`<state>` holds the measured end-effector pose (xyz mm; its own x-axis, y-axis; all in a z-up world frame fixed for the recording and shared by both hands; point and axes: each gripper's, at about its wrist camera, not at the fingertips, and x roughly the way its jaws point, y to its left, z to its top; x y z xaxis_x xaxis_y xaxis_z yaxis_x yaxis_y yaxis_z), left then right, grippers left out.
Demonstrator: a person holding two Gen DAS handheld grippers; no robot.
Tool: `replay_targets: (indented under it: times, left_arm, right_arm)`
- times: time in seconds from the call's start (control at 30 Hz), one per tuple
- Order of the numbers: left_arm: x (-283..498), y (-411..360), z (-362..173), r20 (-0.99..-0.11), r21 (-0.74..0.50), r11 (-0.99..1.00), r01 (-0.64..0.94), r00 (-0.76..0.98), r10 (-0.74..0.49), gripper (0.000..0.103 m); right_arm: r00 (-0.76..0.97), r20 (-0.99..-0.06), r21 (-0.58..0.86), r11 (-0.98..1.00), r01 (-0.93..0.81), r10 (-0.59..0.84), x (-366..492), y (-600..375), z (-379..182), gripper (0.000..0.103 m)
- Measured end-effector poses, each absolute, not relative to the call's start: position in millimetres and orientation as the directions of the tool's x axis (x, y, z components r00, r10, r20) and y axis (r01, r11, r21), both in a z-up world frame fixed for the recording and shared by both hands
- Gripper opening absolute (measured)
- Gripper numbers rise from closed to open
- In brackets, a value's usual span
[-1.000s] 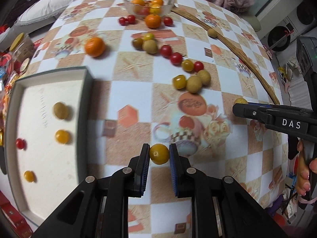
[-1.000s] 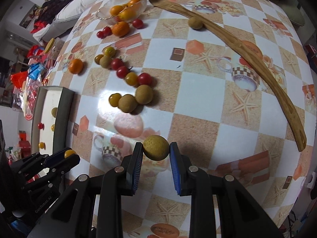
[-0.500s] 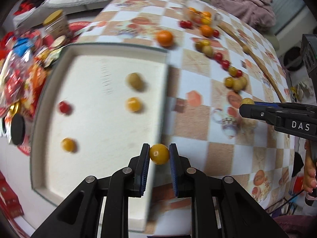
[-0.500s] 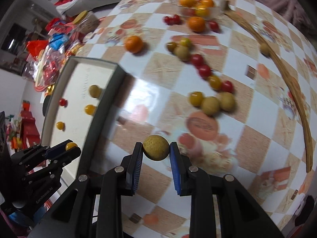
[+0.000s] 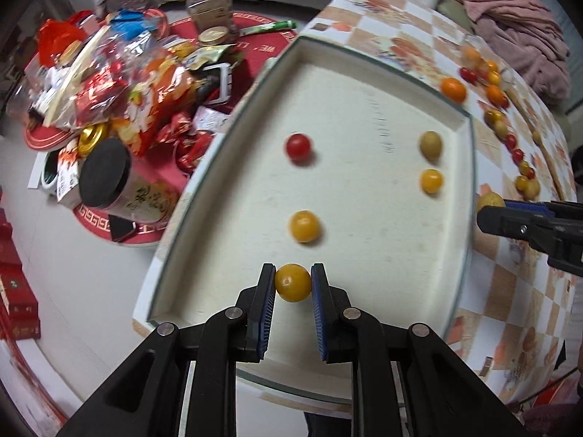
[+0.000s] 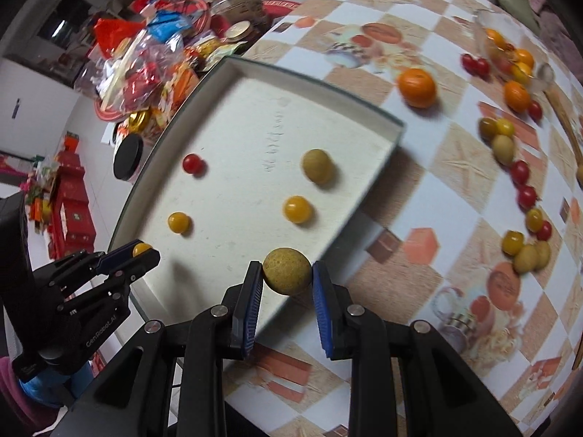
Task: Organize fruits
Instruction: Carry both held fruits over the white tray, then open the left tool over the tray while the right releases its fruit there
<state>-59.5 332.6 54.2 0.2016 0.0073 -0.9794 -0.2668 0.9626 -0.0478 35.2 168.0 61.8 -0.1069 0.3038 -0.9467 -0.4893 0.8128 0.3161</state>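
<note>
- Left wrist view: the left gripper [image 5: 293,283] was seen with its blue pads pinching a small round yellow-orange tomato [image 5: 292,282], held above the near part of the shallow white rectangular tray [image 5: 379,255].
- A second before, this same tomato was carried over the checked tablecloth with the tray far at the left side; now the tray floor was directly under it, so the carrying was judged to be nearly finished.
- Four fruits were already lying apart on the tray: a red cherry tomato [image 5: 298,146], a dull olive-brown round fruit [image 5: 431,144] and two yellow tomatoes [image 5: 431,181] [image 5: 304,225].
- Right wrist view: the right gripper [image 6: 287,272] was pressed on a bigger rough tan round fruit [image 6: 287,271], which was held over the near edge of the tray, about where the rim meets the tablecloth [image 6: 419,291].
- This fruit also was brought from the middle of the table toward the tray during the last second.
- Many fruits were left on the cloth, among them an orange mandarin [image 6: 417,87] and a glass bowl [image 6: 510,51] with more fruits, so the task was judged far from complete.
- A lowering and a release of both fruits onto free places of the tray was expected as the next step.
</note>
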Motion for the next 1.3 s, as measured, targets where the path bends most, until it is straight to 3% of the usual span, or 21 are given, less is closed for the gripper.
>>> replay_targets:
  times: [0.53,0.6,0.63,0.67,0.77,0.93,1.13,1.3]
  left_arm:
    - [-62.2,350.2,24.1,-0.987,0.018,0.965,-0.263,0.150,0.060,0.023]
    - [-61.5,349.2,24.0,-0.987,0.040,0.966,-0.256,0.142,0.078,0.045]
    - [-61.8,349.3,24.8,-0.986,0.046,0.965,-0.257,0.144,0.085,0.076]
    - [-63.3,350.0,27.4,-0.981,0.056,0.963,-0.263,0.163,0.102,0.083]
    - [-64.4,349.1,27.8,-0.982,0.058,0.966,-0.254,0.162,0.101,0.083]
    - [-64.9,350.2,27.1,-0.983,0.063,0.964,-0.258,0.149,0.104,0.083]
    - [-61.0,348.1,31.3,-0.983,0.076,0.962,-0.261,0.141,0.116,0.083]
    - [-50.3,335.0,43.2,-0.980,0.082,0.971,-0.227,0.160,0.120,0.083]
  right_arm:
    - [-0.172,-0.970,0.240,0.748,-0.618,0.169,15.5,220.3,18.9,0.031]
    - [-0.176,-0.973,0.227,0.731,-0.644,0.147,12.2,223.0,15.6,0.032]
    - [-0.177,-0.974,0.224,0.723,-0.653,0.141,10.9,224.1,14.8,0.036]
    - [-0.175,-0.975,0.222,0.709,-0.669,0.140,8.6,226.4,15.6,0.046]
    - [-0.166,-0.977,0.213,0.677,-0.704,0.135,3.7,232.2,18.8,0.065]
    - [-0.151,-0.976,0.215,0.656,-0.723,0.154,1.6,233.8,29.2,0.081]
    - [-0.086,-0.980,0.182,0.650,-0.738,0.177,3.2,214.0,56.7,0.091]
    - [-0.063,-0.975,0.202,0.734,-0.648,0.213,19.8,181.4,71.7,0.091]
